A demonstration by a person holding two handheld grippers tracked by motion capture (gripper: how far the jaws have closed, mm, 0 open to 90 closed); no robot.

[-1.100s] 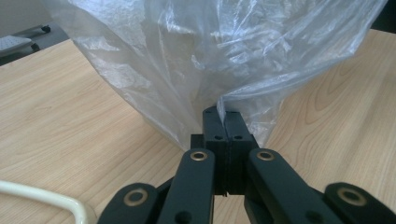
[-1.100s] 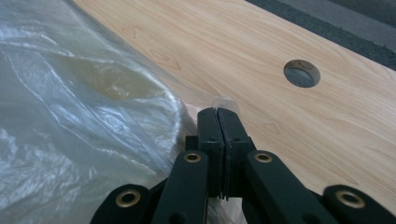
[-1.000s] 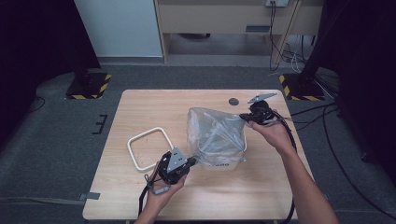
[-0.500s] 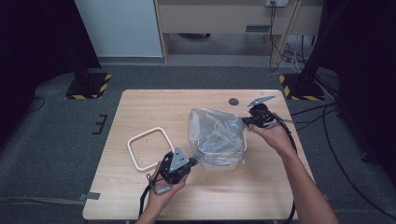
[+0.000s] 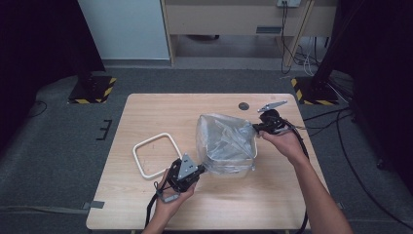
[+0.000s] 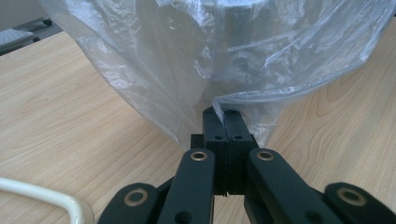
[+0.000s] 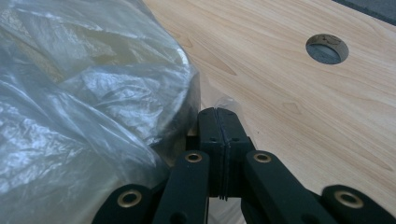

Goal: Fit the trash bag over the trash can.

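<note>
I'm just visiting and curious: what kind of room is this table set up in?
Probably a lab or recording studio rather than a home. A bare wooden table stands on grey carpet, dark stands with yellow-black striped bases flank it, and loose cables trail over the floor, while a person works a clear plastic bag.

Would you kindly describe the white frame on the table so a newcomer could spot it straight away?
Start at the light wooden table and look at its near-left part, left of the clear plastic bag pulled over a grey bin. There lies the white rounded-square frame, flat on the wood beside the left gripper. It is the only open, hollow outline there, with bare wood showing through its middle.
</note>
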